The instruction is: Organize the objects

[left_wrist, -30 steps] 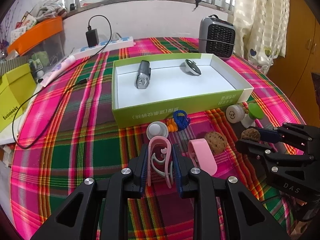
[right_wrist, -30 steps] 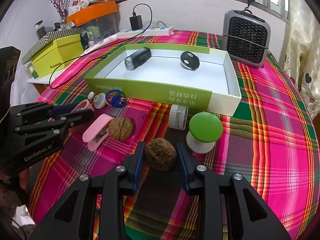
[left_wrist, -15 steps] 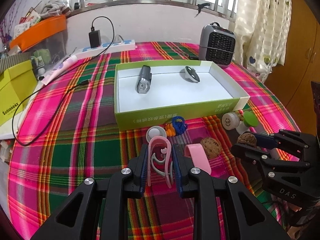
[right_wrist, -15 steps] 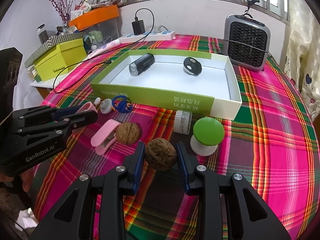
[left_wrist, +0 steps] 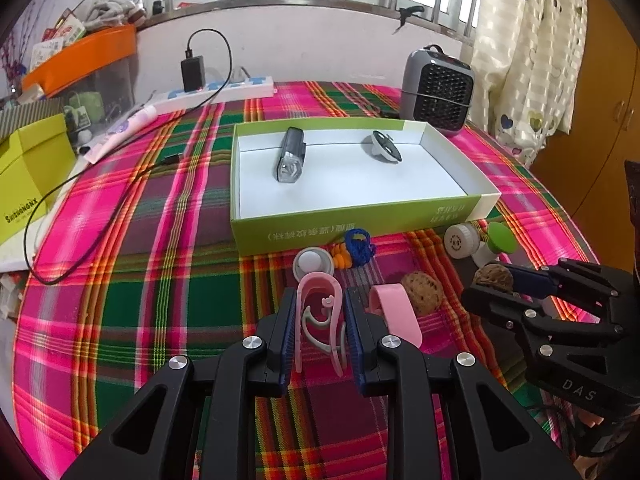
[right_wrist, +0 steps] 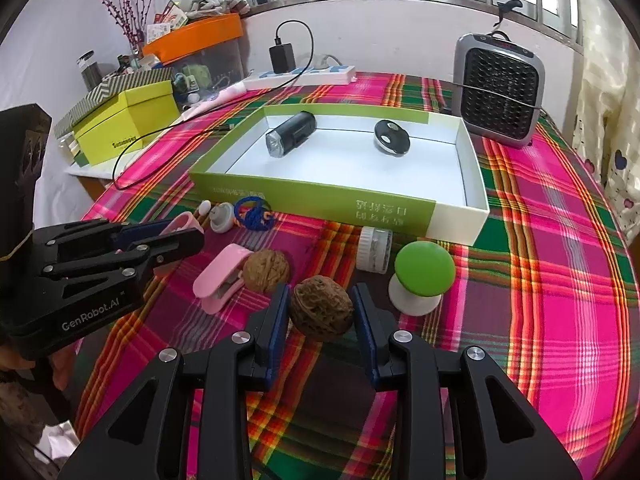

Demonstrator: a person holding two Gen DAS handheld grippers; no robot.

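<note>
Pink clip (left_wrist: 319, 322) sits upright between the blue pads of the left gripper (left_wrist: 319, 320), low in the centre of the left wrist view, and both pads press on its sides, so those tongs are clenched on it. In the right wrist view the same clip (right_wrist: 181, 224) pokes out past the left gripper (right_wrist: 176, 240) at the left edge. The dark walnut (right_wrist: 321, 309) lies between the pads of the right gripper (right_wrist: 321, 312), low in the centre of that frame, and the pads squeeze it on both sides. Just above and left of it a second walnut (right_wrist: 266, 270) rests on the plaid tablecloth (right_wrist: 540, 280), touching another pink clip (right_wrist: 220, 280). A green-capped mushroom-shaped piece (right_wrist: 424, 274) and a small white jar (right_wrist: 374, 250) stand to the right. Beyond them, in the middle of the frame, the green-and-white box (right_wrist: 312, 196) holds a bike light (right_wrist: 291, 134) and a small round black device (right_wrist: 392, 137).
</note>
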